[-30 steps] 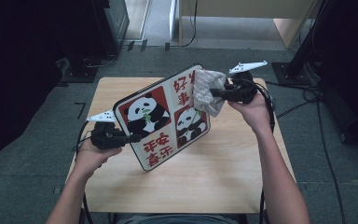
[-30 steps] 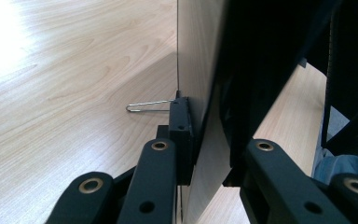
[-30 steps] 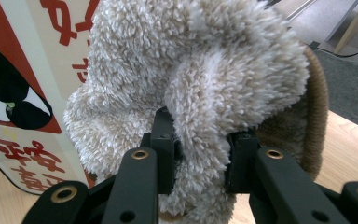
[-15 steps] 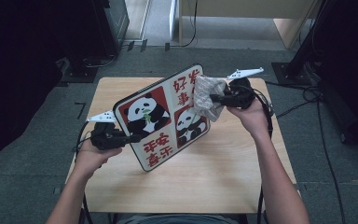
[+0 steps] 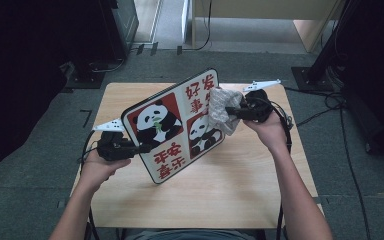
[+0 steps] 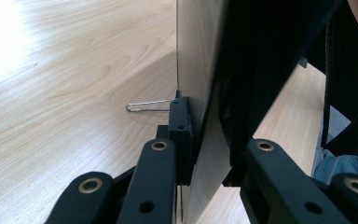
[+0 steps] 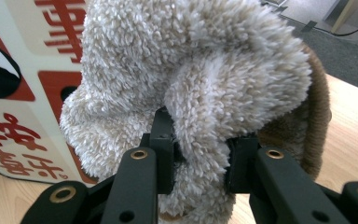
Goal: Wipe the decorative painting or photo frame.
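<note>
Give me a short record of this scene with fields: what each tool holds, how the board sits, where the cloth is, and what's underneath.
left tool: shut on the panda board's lower left edge
right tool: shut on a fluffy cloth
panda board: tilted up off the table, picture side facing the camera
fluffy cloth: bunched, pressed against the board's right side
table: light wood, beneath both hands
likely work: wiping the board, judging by the cloth on it

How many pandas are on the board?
2. One panda is in the red square on the board's left side. The other panda is in the square beside it, partly covered by the fluffy cloth; more could be hidden.
</note>
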Tool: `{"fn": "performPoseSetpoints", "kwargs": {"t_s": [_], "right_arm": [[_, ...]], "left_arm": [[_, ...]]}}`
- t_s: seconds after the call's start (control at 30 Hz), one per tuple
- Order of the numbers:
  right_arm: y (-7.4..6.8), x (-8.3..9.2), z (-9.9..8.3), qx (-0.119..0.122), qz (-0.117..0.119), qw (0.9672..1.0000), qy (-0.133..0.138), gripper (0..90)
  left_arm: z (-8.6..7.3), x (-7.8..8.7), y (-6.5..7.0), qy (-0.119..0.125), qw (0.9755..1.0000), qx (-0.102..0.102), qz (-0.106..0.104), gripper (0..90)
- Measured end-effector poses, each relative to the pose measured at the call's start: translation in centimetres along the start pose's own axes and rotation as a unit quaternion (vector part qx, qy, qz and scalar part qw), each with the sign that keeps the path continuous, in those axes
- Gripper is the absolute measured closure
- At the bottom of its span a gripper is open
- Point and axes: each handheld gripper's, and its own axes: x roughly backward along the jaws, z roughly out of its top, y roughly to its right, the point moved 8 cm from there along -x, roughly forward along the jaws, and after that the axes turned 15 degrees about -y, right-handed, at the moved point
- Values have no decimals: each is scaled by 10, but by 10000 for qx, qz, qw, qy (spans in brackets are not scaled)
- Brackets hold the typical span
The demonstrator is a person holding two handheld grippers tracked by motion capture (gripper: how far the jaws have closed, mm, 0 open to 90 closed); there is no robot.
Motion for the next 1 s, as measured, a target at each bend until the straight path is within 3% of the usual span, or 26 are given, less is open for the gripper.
{"fn": "performPoseSetpoints", "kwargs": {"t_s": [1.0], "right_arm": [[7,-38,-43,-157,-190,9986,-467,699]], "left_arm": [[-1,1,0,-16,10000,-24,-8,794]]}}
